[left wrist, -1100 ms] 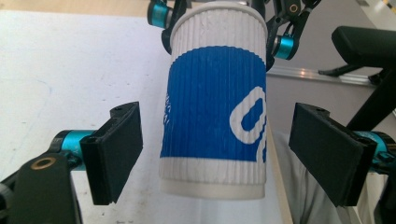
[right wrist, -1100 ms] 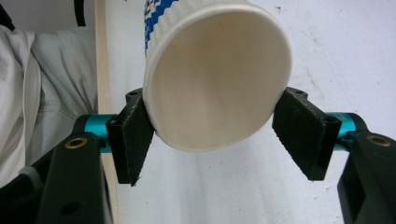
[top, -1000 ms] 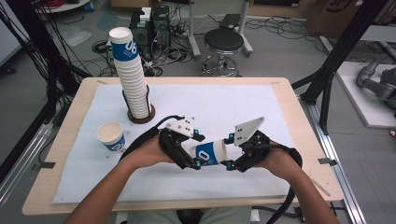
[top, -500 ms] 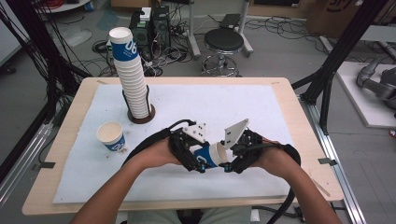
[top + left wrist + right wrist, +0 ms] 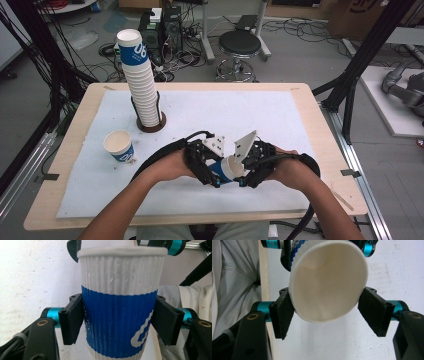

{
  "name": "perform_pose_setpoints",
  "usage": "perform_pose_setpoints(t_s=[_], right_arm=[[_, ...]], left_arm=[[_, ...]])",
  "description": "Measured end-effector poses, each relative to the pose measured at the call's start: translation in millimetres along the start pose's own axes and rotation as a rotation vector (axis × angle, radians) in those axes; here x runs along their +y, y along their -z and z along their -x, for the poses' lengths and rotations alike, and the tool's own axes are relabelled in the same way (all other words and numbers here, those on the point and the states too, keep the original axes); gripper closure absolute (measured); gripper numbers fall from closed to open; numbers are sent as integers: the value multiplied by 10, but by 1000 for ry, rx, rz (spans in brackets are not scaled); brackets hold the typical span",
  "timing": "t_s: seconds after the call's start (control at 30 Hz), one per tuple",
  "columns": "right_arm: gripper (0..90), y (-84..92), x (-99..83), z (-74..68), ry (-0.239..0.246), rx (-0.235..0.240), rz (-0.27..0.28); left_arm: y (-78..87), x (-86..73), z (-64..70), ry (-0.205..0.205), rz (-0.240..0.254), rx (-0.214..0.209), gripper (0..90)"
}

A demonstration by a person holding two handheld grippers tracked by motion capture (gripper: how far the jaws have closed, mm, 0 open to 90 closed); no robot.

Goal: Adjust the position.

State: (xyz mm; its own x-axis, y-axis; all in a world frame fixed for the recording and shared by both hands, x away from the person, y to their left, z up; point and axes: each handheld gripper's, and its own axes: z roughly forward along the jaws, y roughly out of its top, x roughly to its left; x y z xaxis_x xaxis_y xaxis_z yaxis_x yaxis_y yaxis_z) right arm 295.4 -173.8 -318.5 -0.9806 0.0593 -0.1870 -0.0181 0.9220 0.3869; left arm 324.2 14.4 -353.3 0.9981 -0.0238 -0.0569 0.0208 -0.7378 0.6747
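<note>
Left gripper (image 5: 120,323) clamps the cup (image 5: 120,305) (right gripper (image 5: 327,312) ajar).

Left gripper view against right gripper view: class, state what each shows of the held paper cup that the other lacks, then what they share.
Left gripper view alone: the paper cup's ribbed outer wall, white above a blue band with a white mark, with the left tool closed on the band. Right gripper view alone: the cup's plain white inside through its open mouth, and the right tool straddling the rim, one pad touching, the other apart. Shared: the same cup, black pads on teal fittings, and the white table cover.
</note>
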Motion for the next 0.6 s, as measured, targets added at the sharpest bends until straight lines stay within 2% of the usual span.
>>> perform_pose_setpoints(t_s=[0.07,0.13,0.23,0.3,0.37,0.47,0.57,0.6], right_arm=[[273,13,-16,7,-18,7,11],[245,32,-53,29,-52,9,62],[217,106,-140,67,-129,12,181],[216,160,-207,83,-190,29,264],[212,202,-285,85,-230,42,344],[212,240,-415,79,-294,22,454],[212,246,-546,56,-367,-18,572],[212,241,-590,51,-377,-9,599]], left_arm=[[10,-16,-1,2,32,3,303],[36,-37,-8,-3,59,6,300],[47,-100,-15,10,121,6,300],[69,-147,-24,18,155,11,298],[87,-201,-28,24,202,19,296],[103,-284,-24,28,270,53,290],[118,-366,-34,51,331,78,288],[124,-393,-37,53,347,87,287]])
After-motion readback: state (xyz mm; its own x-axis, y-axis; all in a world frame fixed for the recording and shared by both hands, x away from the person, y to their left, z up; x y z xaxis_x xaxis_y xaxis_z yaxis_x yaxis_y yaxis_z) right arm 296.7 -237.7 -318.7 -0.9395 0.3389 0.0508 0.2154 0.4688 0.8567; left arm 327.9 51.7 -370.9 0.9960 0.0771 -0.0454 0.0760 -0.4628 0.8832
